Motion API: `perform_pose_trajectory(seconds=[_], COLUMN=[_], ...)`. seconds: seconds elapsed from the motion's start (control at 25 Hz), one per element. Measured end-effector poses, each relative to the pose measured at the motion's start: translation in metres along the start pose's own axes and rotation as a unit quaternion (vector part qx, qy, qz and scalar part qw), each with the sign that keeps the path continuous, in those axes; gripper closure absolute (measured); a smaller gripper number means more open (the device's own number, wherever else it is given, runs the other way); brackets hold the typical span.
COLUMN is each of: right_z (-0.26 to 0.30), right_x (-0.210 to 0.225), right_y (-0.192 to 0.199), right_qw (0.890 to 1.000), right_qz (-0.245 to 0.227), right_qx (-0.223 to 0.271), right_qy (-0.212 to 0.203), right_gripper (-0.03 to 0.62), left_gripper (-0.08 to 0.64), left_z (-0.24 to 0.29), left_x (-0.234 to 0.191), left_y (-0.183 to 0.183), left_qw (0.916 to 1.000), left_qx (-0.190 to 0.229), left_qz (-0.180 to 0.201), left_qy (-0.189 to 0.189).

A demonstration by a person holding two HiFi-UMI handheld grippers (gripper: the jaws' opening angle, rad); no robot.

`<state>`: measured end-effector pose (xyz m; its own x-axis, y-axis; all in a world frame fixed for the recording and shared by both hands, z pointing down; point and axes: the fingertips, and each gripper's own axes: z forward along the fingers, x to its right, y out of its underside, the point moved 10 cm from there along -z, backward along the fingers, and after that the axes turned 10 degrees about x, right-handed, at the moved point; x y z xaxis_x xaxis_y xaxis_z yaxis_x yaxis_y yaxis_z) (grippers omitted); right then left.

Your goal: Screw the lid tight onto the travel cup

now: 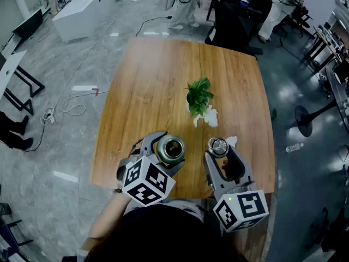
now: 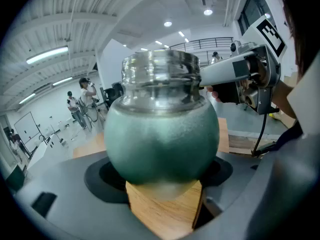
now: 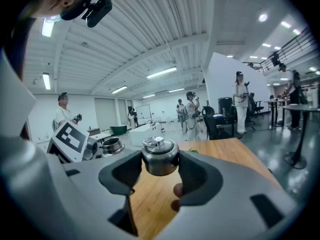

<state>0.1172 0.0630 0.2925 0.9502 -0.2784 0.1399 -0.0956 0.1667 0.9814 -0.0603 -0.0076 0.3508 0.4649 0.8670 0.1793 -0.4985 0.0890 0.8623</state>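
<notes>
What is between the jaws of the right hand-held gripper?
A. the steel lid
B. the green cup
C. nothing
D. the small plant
A: in the right gripper view the steel lid sits clamped between the jaws of the right hand-held gripper, while the green cup is in the left hand-held gripper.

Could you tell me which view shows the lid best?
The right gripper view: the lid sits close, centred between the jaws. The head view shows it small from above; the left gripper view hides it.
</notes>
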Motion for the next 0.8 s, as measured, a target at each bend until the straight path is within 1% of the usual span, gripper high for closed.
perform_pose_trajectory(seconds=[0.24,0.32,0.4,0.44,0.52,0.64,0.68,0.72,0.8], right_z=[-0.004,-0.005,-0.006,-0.008,-0.010,-0.011,-0.010,-0.009,-0.004], right_x=[-0.003,-0.001,-0.001,-0.001,-0.005,-0.017,-0.022,-0.026,-0.034], right_y=[0.001,0.001,0.000,-0.002,-0.007,-0.015,-0.016,-0.017,-0.016], right_qw=[1.000,1.000,1.000,0.999,0.996,0.983,0.978,0.975,0.971], right_qz=[0.002,0.011,0.024,0.029,0.035,0.038,0.034,0.026,0.005], right_qx=[0.001,0.007,0.018,0.027,0.049,0.075,0.077,0.077,0.071], right_qy=[-0.001,0.001,-0.008,-0.022,-0.071,-0.165,-0.191,-0.209,-0.229], right_gripper=[0.352,0.351,0.351,0.351,0.351,0.351,0.351,0.351,0.352], left_gripper=[0.163,0.163,0.163,0.163,0.163,0.163,0.163,0.163,0.163], left_z=[-0.001,-0.001,0.000,0.001,0.003,0.006,0.006,0.006,0.005], left_x=[0.004,0.005,0.006,0.007,0.009,0.016,0.019,0.021,0.025], left_y=[0.003,0.004,0.005,0.005,0.006,0.004,0.003,0.002,0.000], left_qw=[1.0000,1.0000,0.9999,0.9999,0.9996,0.9982,0.9972,0.9960,0.9934], left_qx=[0.000,-0.001,-0.004,-0.005,-0.008,-0.007,-0.006,-0.004,-0.001], left_qz=[-0.001,-0.001,-0.001,0.000,0.002,0.012,0.015,0.019,0.024], left_qy=[0.005,0.007,0.011,0.014,0.026,0.058,0.073,0.088,0.112])
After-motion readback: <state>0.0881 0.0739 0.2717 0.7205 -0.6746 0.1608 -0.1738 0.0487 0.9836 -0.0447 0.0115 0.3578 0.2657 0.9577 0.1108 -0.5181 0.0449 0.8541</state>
